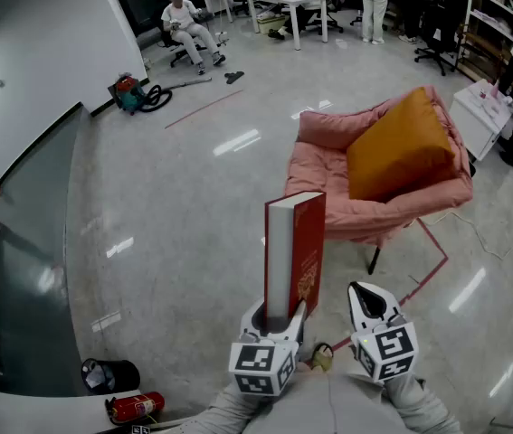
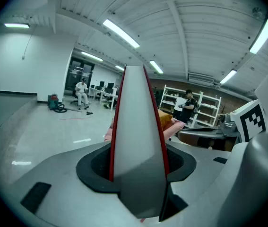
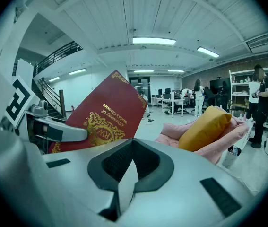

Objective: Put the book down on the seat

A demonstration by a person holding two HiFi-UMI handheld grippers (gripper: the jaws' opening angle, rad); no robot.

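Note:
A thick red hardback book [image 1: 294, 251] with gold print stands upright in my left gripper [image 1: 279, 319], which is shut on its lower end. In the left gripper view the white page edge of the book [image 2: 136, 126] rises straight up between the jaws. Just to the right of it, my right gripper [image 1: 372, 298] is shut on nothing, and its view shows the book's cover [image 3: 103, 112] close at the left. The pink padded chair [image 1: 328, 188] with an orange cushion [image 1: 401, 147] on its seat stands ahead and to the right, a good way beyond both grippers.
A fire extinguisher [image 1: 134, 407] and a black bin [image 1: 111, 375] sit at my near left by a glass railing. Red tape [image 1: 428, 269] marks the floor round the chair. A white shelf unit [image 1: 482, 107] is at the right; a seated person [image 1: 188, 25] and desks are far off.

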